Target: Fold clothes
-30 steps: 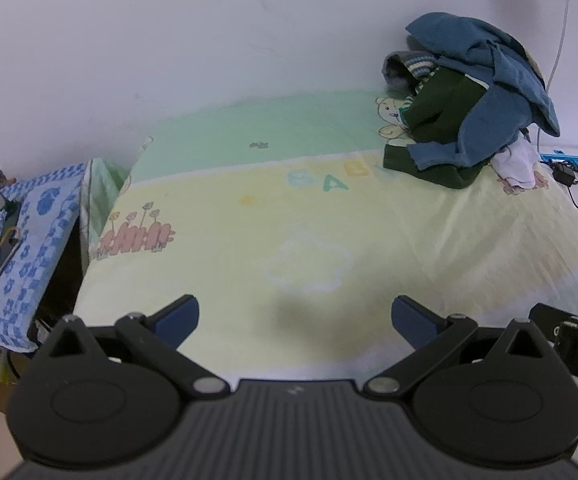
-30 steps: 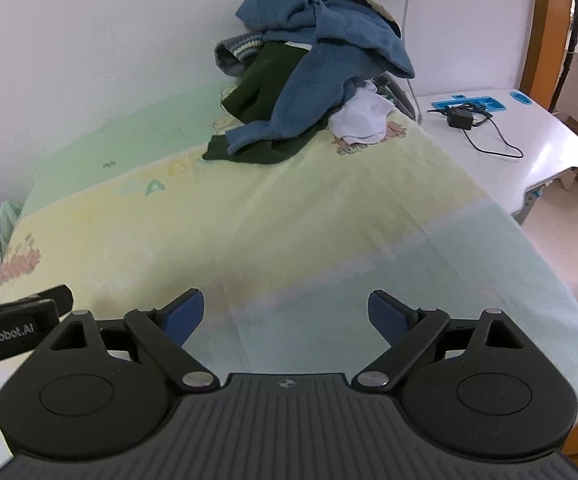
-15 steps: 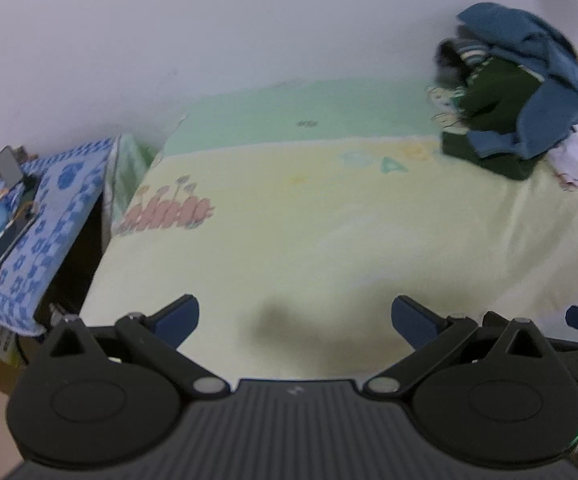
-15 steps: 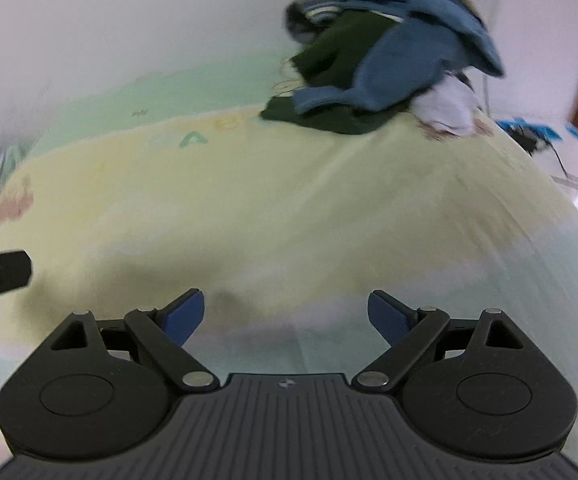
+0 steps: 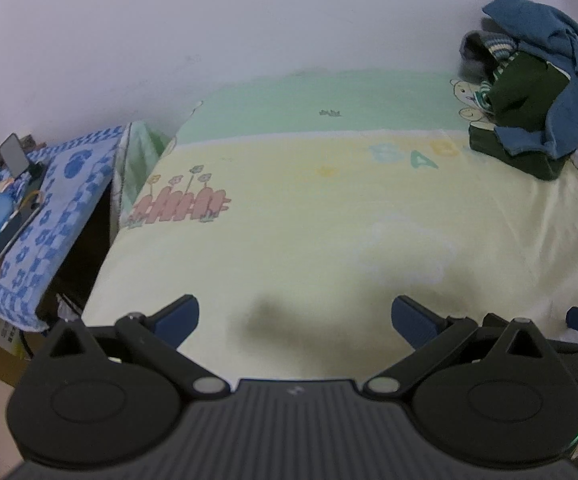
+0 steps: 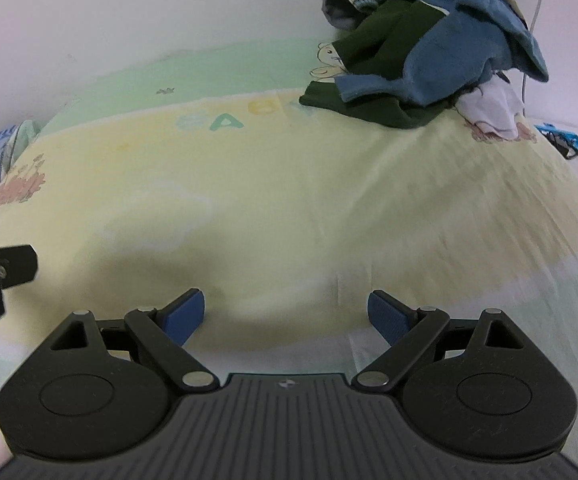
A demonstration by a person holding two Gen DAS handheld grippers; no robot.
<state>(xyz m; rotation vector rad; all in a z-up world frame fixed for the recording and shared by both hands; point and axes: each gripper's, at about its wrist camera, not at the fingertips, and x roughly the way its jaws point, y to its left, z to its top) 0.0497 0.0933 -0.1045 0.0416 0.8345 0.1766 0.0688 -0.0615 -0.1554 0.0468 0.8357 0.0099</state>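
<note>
Now: left gripper (image 5: 295, 318) wide, empty; right gripper (image 6: 287, 312) wide, empty; clothes pile (image 6: 429, 52) on bed (image 6: 289, 200)

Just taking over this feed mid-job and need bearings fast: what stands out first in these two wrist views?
The heap of unfolded clothes at the far right of the bed, against the wall: a blue garment draped over a dark green one, with a white piece at its right edge. The pastel cartoon bedsheet in front of it lies bare. Both the left gripper and right gripper hover over it, open and empty.
</note>
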